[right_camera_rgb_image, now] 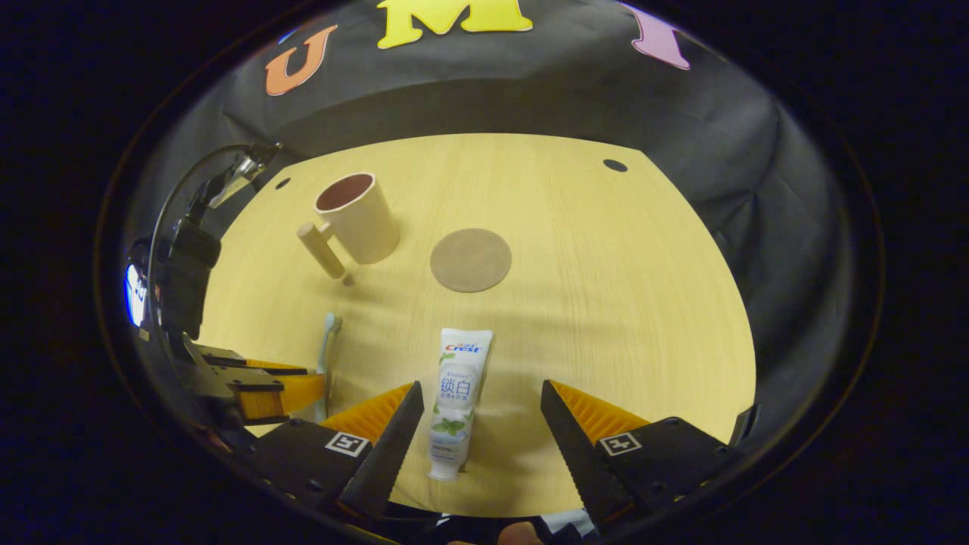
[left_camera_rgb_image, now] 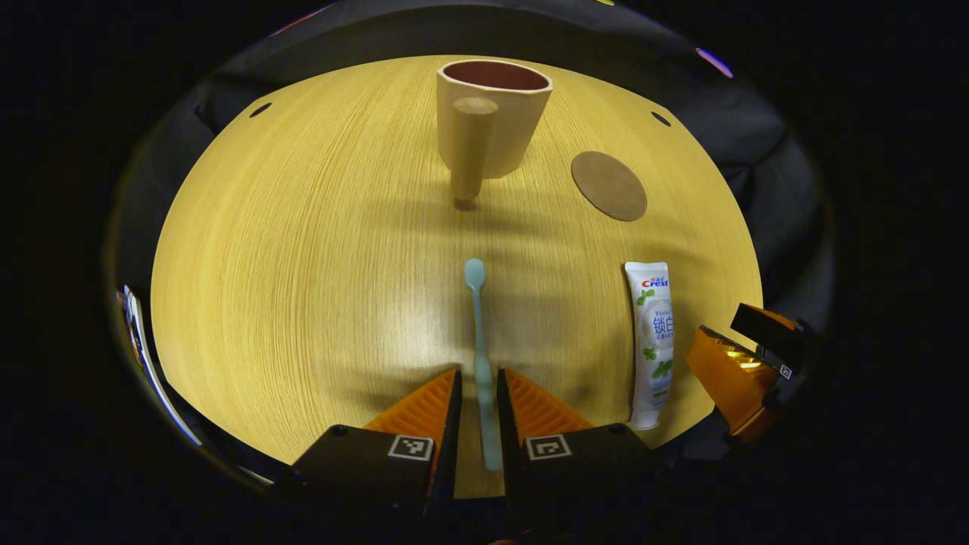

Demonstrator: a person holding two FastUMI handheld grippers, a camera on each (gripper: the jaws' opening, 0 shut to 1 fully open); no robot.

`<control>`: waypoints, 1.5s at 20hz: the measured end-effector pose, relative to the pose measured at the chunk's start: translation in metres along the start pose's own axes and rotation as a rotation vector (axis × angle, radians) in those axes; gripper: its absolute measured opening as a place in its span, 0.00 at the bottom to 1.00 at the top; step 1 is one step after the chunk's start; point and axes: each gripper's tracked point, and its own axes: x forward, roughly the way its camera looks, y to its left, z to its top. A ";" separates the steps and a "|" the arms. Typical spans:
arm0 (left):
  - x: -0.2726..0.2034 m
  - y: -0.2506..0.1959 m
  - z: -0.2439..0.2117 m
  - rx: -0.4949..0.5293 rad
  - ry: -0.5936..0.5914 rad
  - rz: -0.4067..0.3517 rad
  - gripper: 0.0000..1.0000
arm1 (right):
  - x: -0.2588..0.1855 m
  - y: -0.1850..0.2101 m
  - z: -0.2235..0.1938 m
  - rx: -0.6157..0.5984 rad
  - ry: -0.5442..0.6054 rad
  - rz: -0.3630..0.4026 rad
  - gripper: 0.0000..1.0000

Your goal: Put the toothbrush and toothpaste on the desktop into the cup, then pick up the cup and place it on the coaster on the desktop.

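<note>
Beige cup (left_camera_rgb_image: 493,113) stands empty (toothbrush (left_camera_rgb_image: 481,356) outside).

The round desktop (right_camera_rgb_image: 606,303) of pale yellow wood shows a fine straight grain and a soft sheen under the lamp. At the far side stands a beige cup (left_camera_rgb_image: 496,113), matt and smooth like plastic or ceramic, darker reddish-brown inside, its peg handle looking like plain wood. To its right lies a flat brown round coaster (right_camera_rgb_image: 470,260), dull and slightly fibrous. Nearer lie a pale blue plastic toothbrush (left_camera_rgb_image: 480,356), smooth and faintly glossy, and a white plastic toothpaste tube (right_camera_rgb_image: 456,397) with a satin printed skin. Black matt cloth (right_camera_rgb_image: 757,174) hangs creased behind.
</note>
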 end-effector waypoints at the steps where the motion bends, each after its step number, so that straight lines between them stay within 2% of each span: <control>1: 0.001 0.000 -0.001 -0.006 0.007 -0.002 0.28 | 0.000 0.000 0.002 -0.001 0.000 0.001 0.94; 6: 0.006 -0.003 -0.004 -0.025 0.026 -0.012 0.13 | 0.001 -0.002 0.003 -0.006 -0.002 -0.006 0.94; 11: -0.001 -0.009 -0.007 -0.036 0.021 -0.049 0.08 | 0.004 0.001 -0.001 -0.016 0.018 0.001 0.94; 17: -0.036 0.001 0.012 0.003 -0.122 -0.032 0.08 | 0.019 0.017 -0.024 0.019 0.123 0.040 0.95; 20: -0.057 0.004 0.028 0.030 -0.224 -0.023 0.08 | 0.028 0.026 -0.034 0.023 0.184 0.051 0.92; 22: -0.069 0.007 0.040 0.045 -0.291 -0.011 0.08 | 0.033 0.029 -0.039 0.022 0.217 0.045 0.82; 28: -0.106 0.013 0.080 0.073 -0.477 0.014 0.08 | 0.043 0.024 -0.046 0.035 0.285 0.008 0.67; 29: -0.110 0.014 0.086 0.069 -0.499 0.014 0.08 | 0.044 0.024 -0.047 0.044 0.297 0.003 0.48; 30: -0.116 0.013 0.093 0.067 -0.521 0.015 0.08 | 0.043 0.023 -0.049 0.053 0.315 0.008 0.45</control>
